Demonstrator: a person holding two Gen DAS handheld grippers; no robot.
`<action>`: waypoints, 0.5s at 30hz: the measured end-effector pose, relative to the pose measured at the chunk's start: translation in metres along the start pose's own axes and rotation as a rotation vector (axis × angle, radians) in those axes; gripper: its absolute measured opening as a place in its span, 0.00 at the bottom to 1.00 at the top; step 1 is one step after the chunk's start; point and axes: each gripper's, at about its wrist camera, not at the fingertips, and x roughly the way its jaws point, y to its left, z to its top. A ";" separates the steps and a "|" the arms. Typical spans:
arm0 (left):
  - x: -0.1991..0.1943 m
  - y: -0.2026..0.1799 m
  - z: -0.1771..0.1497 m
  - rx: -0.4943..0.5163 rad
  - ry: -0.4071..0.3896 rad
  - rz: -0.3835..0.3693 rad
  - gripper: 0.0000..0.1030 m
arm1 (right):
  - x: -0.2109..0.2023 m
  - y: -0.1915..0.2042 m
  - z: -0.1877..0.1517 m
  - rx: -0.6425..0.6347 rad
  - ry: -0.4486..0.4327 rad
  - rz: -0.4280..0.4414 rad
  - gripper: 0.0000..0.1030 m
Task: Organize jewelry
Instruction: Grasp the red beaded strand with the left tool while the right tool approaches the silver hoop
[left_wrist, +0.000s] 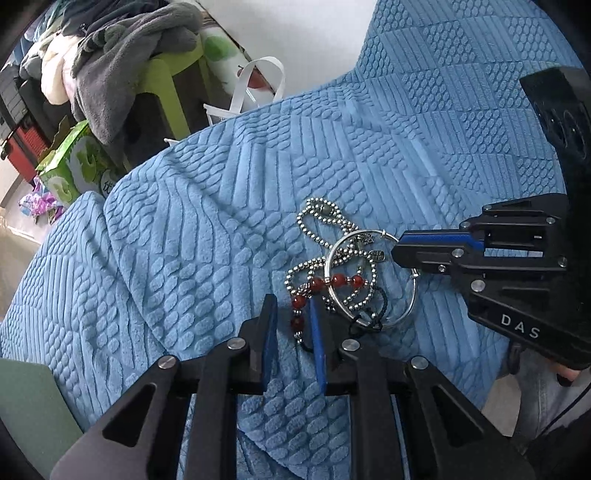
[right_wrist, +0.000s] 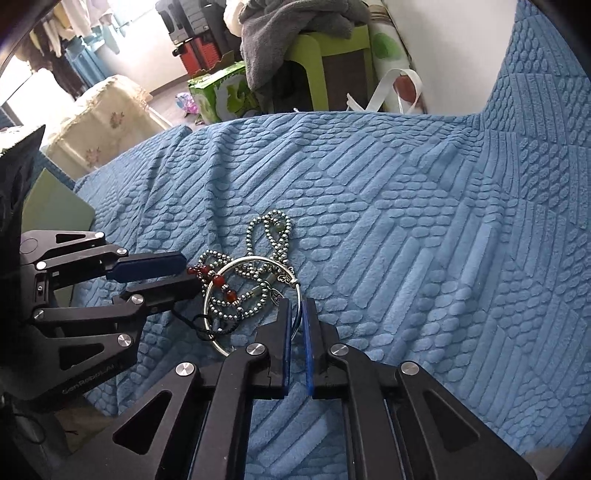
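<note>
A tangle of jewelry lies on a blue textured blanket (left_wrist: 207, 236): a silver ball-chain necklace (left_wrist: 325, 214), a silver bangle (left_wrist: 408, 306), and a red-bead bracelet (left_wrist: 334, 281) on a black cord. My left gripper (left_wrist: 291, 308) is open, its fingers either side of the red beads at the pile's near-left edge. My right gripper (right_wrist: 295, 308) is shut on the silver bangle (right_wrist: 255, 260) at its right rim. The right gripper also shows in the left wrist view (left_wrist: 400, 254), the left gripper in the right wrist view (right_wrist: 188, 273).
The blanket (right_wrist: 406, 206) covers a bed or sofa. Beyond its far edge stand a green stool with grey clothes (left_wrist: 122, 55), a green box (left_wrist: 74, 162) and a white bag (left_wrist: 258, 81). A green flat object (left_wrist: 26, 391) lies at the near left.
</note>
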 end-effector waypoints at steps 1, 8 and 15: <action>0.001 -0.002 0.000 0.009 -0.005 0.011 0.13 | 0.000 0.001 -0.001 -0.001 -0.001 0.000 0.04; -0.006 0.001 0.000 -0.043 -0.025 0.028 0.06 | -0.005 -0.003 -0.002 0.015 -0.020 0.011 0.04; -0.040 0.020 -0.015 -0.200 -0.081 -0.053 0.06 | -0.008 -0.009 -0.001 0.041 -0.032 0.024 0.04</action>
